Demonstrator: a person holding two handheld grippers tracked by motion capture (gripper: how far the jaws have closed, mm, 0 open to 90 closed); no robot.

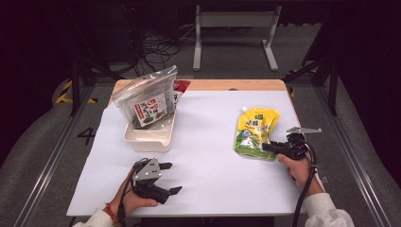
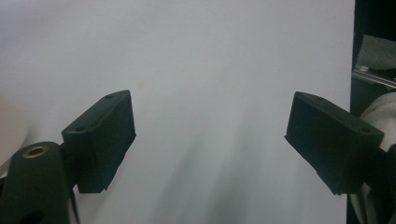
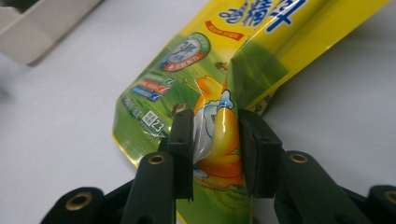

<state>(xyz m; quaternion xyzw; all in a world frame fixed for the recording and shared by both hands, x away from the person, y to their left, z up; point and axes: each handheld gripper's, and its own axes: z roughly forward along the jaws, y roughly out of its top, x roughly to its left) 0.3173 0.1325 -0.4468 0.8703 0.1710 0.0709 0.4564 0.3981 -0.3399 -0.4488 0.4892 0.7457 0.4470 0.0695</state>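
A yellow and green spouted pouch (image 1: 255, 130) lies flat on the right half of the white table cover (image 1: 208, 142), spout pointing away from me. My right gripper (image 1: 267, 147) sits at the pouch's near right corner. In the right gripper view its jaws (image 3: 215, 135) are shut on a raised fold of the pouch (image 3: 196, 70) at its bottom edge. My left gripper (image 1: 173, 178) rests near the front left of the table, wide open. In the left gripper view nothing lies between its jaws (image 2: 215, 140), just bare white cover.
A white plastic bin (image 1: 149, 139) stands at the left, and a clear bag of dark seaweed snack (image 1: 149, 101) leans upright in it. A red packet (image 1: 182, 86) peeks out behind the bag. The bin's corner (image 3: 32, 37) appears in the right gripper view.
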